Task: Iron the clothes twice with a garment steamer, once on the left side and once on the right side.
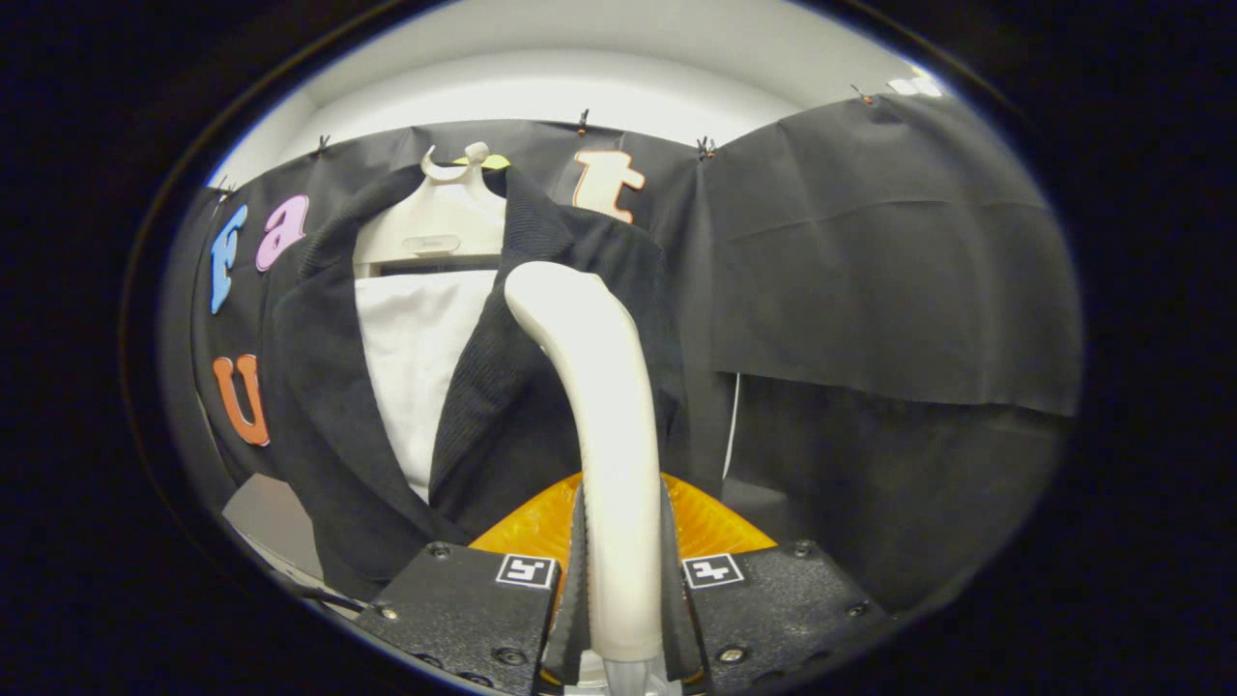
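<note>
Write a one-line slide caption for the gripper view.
Gripper shut on the garment steamer, its head raised against the dark jacket hanging open over a white shirt on a hanger.

The claw [623,580] clamps both fingers on the steamer [599,387] handle; its head rises before the dark jacket [503,406] hanging on a hanger [435,227] over a white shirt [416,358].

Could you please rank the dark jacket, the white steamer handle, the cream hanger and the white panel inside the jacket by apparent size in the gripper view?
1. Dark corduroy jacket.
2. White curved plastic steamer handle, clamped between the gripper fingers; its nearness to the camera inflates it.
3. White fabric panel and cream plastic hanger: too alike to separate.
</note>
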